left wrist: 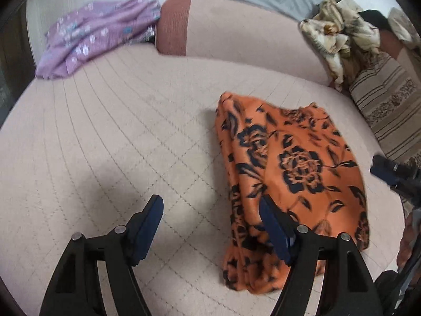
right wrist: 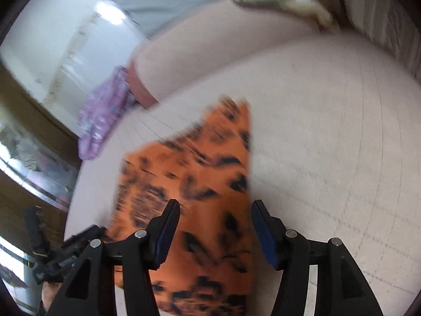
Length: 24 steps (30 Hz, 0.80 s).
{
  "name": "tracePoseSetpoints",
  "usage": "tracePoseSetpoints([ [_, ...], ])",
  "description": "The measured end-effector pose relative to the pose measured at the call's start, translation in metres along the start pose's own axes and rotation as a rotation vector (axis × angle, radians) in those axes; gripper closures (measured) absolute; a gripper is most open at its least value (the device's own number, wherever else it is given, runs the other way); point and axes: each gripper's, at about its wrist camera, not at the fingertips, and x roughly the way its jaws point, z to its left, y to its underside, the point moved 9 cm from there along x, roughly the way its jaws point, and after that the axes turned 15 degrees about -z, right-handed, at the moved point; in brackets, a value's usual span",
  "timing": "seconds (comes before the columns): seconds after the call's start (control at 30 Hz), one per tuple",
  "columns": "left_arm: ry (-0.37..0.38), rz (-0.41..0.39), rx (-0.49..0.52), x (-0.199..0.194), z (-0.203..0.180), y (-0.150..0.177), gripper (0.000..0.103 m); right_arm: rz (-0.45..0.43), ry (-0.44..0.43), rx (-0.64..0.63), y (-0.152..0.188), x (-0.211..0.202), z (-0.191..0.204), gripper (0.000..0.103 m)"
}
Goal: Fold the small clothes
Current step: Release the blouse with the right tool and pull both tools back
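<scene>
The orange floral garment (left wrist: 289, 173) lay folded on the quilted bed (left wrist: 118, 131), at four o'clock in the left view. The left gripper (left wrist: 210, 226) and right gripper (right wrist: 215, 229) gaped, empty. A careless pinch risked dragging layers apart. Motion blur hid its edges.

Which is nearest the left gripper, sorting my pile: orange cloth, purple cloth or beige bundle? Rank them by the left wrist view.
From the left gripper:
1. orange cloth, at its right finger.
2. purple cloth, far left.
3. beige bundle, far right; too close to call against purple.
</scene>
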Motion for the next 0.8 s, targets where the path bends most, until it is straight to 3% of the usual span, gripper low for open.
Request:
tracePoseSetpoints([
  [0.07, 0.009, -0.010, 0.024, -0.010, -0.003, 0.007, 0.027, -0.026, -0.073, -0.031, -0.007, -0.010, 0.028, 0.038],
  [0.13, -0.018, 0.045, 0.063, 0.006, -0.002, 0.024, 0.027, -0.007, -0.144, -0.072, 0.002, -0.008, 0.051, 0.028],
  [0.17, -0.031, 0.093, 0.065, 0.014, 0.001, 0.037, 0.026, 0.035, -0.159, -0.086, 0.017, 0.000, 0.053, 0.026],
  [0.23, -0.019, 0.115, 0.020, 0.011, 0.006, 0.043, 0.025, 0.188, -0.105, -0.073, 0.057, 0.027, 0.033, 0.028],
  [0.27, -0.025, 0.108, 0.015, 0.005, 0.008, 0.041, 0.026, 0.186, -0.077, -0.073, 0.063, 0.032, 0.025, 0.029],
  [0.4, -0.060, 0.025, 0.064, -0.030, 0.017, 0.022, 0.024, 0.089, -0.096, -0.155, 0.038, 0.008, 0.052, 0.028],
  [0.53, -0.050, -0.004, 0.058, -0.061, 0.020, 0.019, 0.024, 0.048, -0.066, -0.166, 0.022, 0.015, 0.050, 0.017],
  [0.67, -0.063, -0.016, 0.079, -0.084, 0.019, 0.019, 0.023, 0.150, 0.020, -0.098, 0.030, 0.052, 0.016, 0.015],
  [0.8, -0.104, -0.068, 0.080, -0.099, 0.019, 0.014, 0.015, 0.057, -0.054, -0.129, 0.011, 0.009, 0.052, 0.015],
])
